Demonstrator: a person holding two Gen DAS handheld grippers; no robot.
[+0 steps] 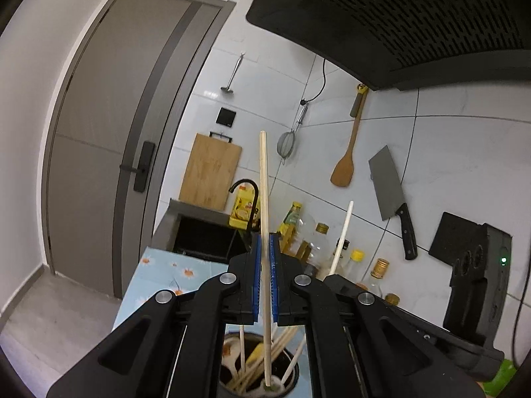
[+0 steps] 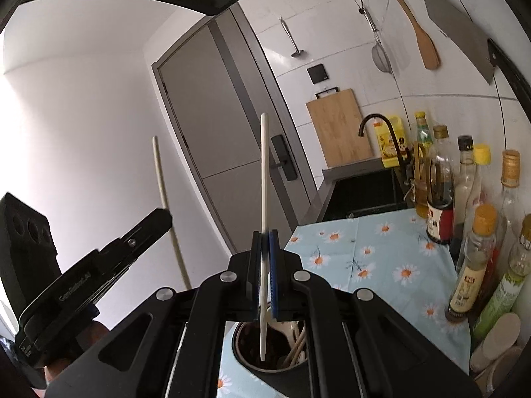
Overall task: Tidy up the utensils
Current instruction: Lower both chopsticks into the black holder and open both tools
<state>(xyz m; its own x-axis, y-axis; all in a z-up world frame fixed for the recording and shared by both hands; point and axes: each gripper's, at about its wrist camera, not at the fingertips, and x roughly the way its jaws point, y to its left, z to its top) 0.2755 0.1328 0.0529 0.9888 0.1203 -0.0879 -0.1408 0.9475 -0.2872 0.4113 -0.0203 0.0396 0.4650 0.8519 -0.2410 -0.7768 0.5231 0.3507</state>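
My left gripper [image 1: 265, 245] is shut on a pale wooden chopstick [image 1: 264, 179] that stands upright, its lower end inside a dark round utensil holder [image 1: 292, 385] below. The holder contains several chopsticks and a white spoon. My right gripper [image 2: 265, 242] is shut on a white chopstick [image 2: 264, 172], held upright with its lower tip inside the same holder [image 2: 242, 353]. The left gripper body [image 2: 99, 265] and its chopstick [image 2: 162, 192] show at the left of the right wrist view. The white chopstick also shows in the left wrist view [image 1: 341, 235].
The holder stands on a blue daisy-print cloth [image 2: 381, 258]. Several bottles [image 2: 439, 182] line the right wall. A black sink [image 2: 361, 192] with a black faucet [image 2: 375, 122] lies beyond. A cutting board [image 1: 210, 169], strainer, wooden spatula [image 1: 348, 152] and cleaver [image 1: 388, 185] hang on the tiles. A range hood [image 1: 415, 16] is overhead.
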